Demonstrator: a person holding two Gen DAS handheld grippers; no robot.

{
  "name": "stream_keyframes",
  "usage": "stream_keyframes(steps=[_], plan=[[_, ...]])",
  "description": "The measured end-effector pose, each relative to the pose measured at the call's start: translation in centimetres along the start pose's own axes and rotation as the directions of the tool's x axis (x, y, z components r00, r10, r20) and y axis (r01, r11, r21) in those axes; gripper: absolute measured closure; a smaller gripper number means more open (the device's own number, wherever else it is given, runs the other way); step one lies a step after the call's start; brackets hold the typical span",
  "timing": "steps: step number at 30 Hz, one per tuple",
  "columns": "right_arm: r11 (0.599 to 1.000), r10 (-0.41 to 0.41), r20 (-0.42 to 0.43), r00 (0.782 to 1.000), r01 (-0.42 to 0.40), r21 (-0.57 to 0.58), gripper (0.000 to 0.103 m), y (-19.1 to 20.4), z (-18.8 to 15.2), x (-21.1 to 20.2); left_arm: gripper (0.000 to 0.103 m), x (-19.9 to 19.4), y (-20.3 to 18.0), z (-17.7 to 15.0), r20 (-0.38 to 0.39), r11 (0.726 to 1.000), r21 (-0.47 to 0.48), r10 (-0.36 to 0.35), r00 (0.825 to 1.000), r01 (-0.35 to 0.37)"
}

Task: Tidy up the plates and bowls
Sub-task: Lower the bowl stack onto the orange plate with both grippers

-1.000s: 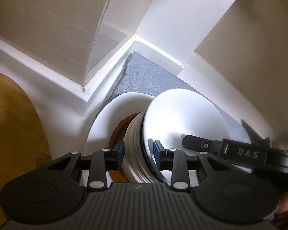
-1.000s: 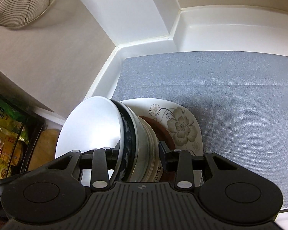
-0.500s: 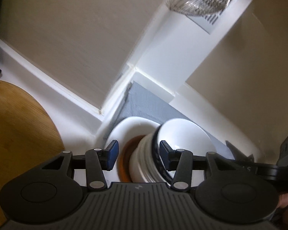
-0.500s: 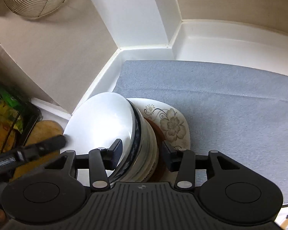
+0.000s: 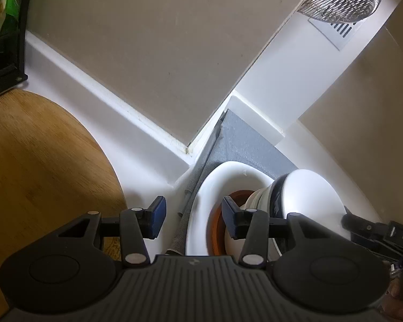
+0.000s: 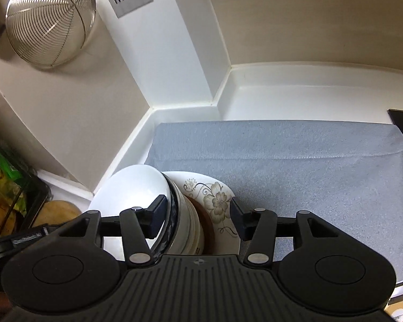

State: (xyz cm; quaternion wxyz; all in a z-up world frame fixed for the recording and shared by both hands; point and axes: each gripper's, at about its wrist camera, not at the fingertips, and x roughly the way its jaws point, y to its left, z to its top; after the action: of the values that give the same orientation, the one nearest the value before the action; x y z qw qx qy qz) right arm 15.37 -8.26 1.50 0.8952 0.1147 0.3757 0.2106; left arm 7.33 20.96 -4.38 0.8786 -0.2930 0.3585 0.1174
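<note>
A stack of nested white bowls (image 6: 182,222), the top one with a dark rim, rests on a brown plate (image 6: 202,221). That plate lies on a white floral plate (image 6: 219,201) at the near left corner of the grey mat (image 6: 282,161). My right gripper (image 6: 198,221) hovers just above and behind the stack. Its jaws are opening, with the stack's rim between them and neither pad pressing on it. My left gripper (image 5: 193,220) is open with nothing between its pads. It sits left of the bowls (image 5: 303,196), over the white plate's edge (image 5: 215,185).
White walls close in the corner behind the mat. A wire basket (image 6: 51,21) hangs on the wall at upper left. A round wooden board (image 5: 40,161) lies left of the mat, with a black rack of packets (image 6: 5,187) beyond. The mat stretches away to the right.
Both grippers were shut on the bowl stack's rim a second ago. Both have let go, widened and drawn back, and the left one has slid left, off the stack.
</note>
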Motion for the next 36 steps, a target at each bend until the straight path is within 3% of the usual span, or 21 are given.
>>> stream_keyframes(steps=[9, 12, 22, 29, 32, 36], plan=[[0.998, 0.024, 0.080, 0.996, -0.028, 0.051, 0.050, -1.4, -0.2, -1.8, 0.053, 1.2, 0.8, -0.7, -0.030, 1.000, 0.000, -0.005, 1.000, 0.005], [0.998, -0.008, 0.091, 0.996, 0.002, 0.065, 0.050, -2.2, -0.3, -1.9, 0.053, 1.6, 0.7, -0.8, -0.037, 1.000, 0.000, -0.007, 0.999, 0.007], [0.978, -0.027, -0.136, 0.990, 0.054, 0.201, 0.050, -5.1, -3.6, 3.3, 0.079, 3.9, 0.5, -0.9, -0.078, 1.000, -0.002, 0.017, 0.997, -0.017], [0.970, 0.027, -0.196, 0.980, 0.021, 0.240, 0.050, -5.1, -4.8, 5.1, 0.085, 4.4, 0.4, -1.1, -0.106, 1.000, -0.004, -0.010, 0.994, 0.009], [0.972, 0.054, -0.199, 0.978, -0.006, 0.235, 0.054, -4.9, -4.8, 5.5, 0.085, 4.4, 0.4, -1.2, -0.102, 1.000, 0.003, -0.007, 0.995, 0.007], [0.976, 0.093, -0.201, 0.975, -0.050, 0.210, 0.070, -4.5, -4.5, 5.6, 0.085, 4.1, 0.2, -1.4, -0.093, 1.000, 0.013, 0.004, 0.996, -0.003]])
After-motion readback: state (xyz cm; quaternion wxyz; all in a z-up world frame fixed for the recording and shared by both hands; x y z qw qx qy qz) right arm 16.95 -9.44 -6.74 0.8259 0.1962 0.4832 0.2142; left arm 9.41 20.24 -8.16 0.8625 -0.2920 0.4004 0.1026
